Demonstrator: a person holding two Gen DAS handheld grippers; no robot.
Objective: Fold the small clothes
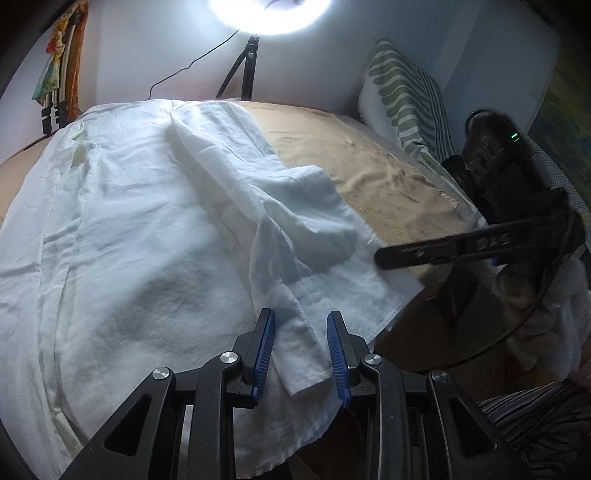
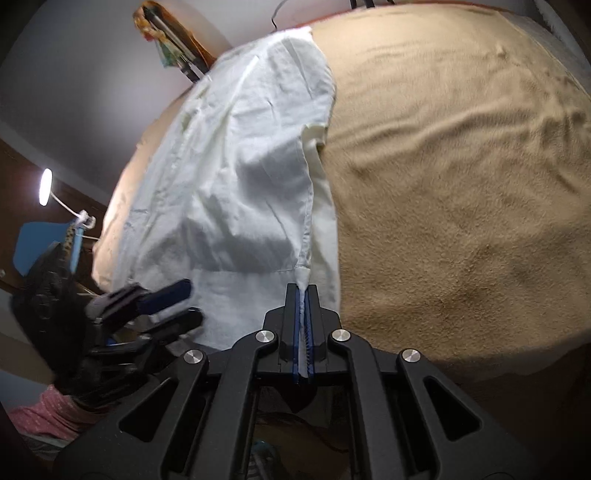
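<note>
A white garment lies spread over a tan blanket on a bed. One narrow hemmed strip of it runs toward me between the blue pads of my left gripper. The jaws stand apart and do not pinch the strip. In the right wrist view the same garment covers the left half of the blanket. My right gripper is shut on a bunched seam at the garment's near edge. The left gripper shows at lower left, the right gripper at the cloth's right edge.
A ring light on a tripod stands behind the bed. A green-patterned pillow leans at the back right. A small lamp glows at far left. The bed's near edge drops off below the grippers, by a striped garment.
</note>
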